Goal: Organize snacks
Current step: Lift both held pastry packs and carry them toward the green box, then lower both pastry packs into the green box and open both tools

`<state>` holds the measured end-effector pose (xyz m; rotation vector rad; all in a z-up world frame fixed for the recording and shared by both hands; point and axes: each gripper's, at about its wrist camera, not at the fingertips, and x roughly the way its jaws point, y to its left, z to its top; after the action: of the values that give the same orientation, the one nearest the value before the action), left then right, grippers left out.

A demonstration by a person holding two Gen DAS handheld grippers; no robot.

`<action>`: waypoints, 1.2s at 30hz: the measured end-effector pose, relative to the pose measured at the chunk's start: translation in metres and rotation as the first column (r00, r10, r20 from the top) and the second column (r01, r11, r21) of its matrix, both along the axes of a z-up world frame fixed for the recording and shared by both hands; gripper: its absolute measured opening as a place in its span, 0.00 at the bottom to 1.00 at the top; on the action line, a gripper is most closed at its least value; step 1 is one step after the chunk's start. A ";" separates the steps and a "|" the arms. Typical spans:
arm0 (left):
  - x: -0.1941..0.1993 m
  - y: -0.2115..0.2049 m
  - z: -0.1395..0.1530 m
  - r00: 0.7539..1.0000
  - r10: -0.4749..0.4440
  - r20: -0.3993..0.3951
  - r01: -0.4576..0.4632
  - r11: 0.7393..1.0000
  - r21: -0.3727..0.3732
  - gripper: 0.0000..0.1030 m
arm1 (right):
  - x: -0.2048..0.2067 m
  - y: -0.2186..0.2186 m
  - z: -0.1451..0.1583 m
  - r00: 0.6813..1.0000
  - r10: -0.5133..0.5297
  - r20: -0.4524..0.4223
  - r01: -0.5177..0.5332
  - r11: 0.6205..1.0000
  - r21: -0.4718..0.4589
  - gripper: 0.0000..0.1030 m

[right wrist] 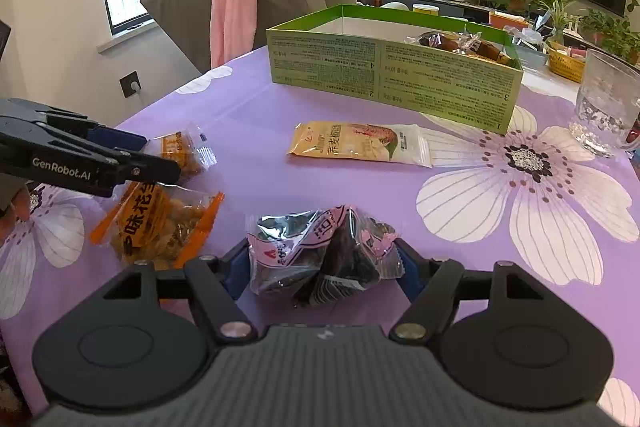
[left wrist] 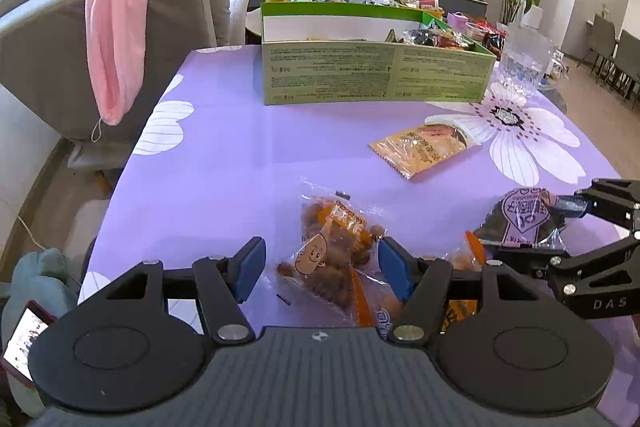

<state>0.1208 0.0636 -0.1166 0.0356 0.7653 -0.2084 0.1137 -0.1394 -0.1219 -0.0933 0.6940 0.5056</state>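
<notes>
The dark packet (right wrist: 324, 259) is sitting squeezed between the pads of the right gripper (right wrist: 320, 263), well in front of the green box (right wrist: 384, 75), which is already holding several snacks. To its left the peanut packet (left wrist: 332, 251) is lying between the widely parted jaws of the left gripper (left wrist: 322, 269), its right pad just at the wrapper and nothing pinching yet. The yellow packet (right wrist: 360, 145) is lying just before the box. The picking-up step is probably in hand; next the right gripper is likely needing to lift and carry over the box wall, while the left one is needing to close.
</notes>
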 end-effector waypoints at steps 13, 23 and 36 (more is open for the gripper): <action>0.008 0.005 0.012 0.998 -0.054 0.033 0.056 0.996 -0.074 0.44 | -0.002 0.001 0.003 1.000 0.010 0.018 -0.010 1.000 0.003 0.70; 0.046 -0.004 0.067 0.984 -0.064 0.166 0.076 0.995 -0.071 0.45 | 0.022 -0.001 0.049 0.986 -0.043 0.158 0.039 0.999 0.031 0.70; 0.167 -0.036 0.113 0.964 -0.122 0.238 0.138 0.989 -0.054 0.46 | 0.130 -0.010 0.111 0.947 -0.196 0.254 0.164 0.976 0.142 0.71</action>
<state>0.2879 0.0280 -0.0040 0.0433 0.5196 -0.3495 0.2436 -0.1495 -0.0106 0.0152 0.4015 0.3487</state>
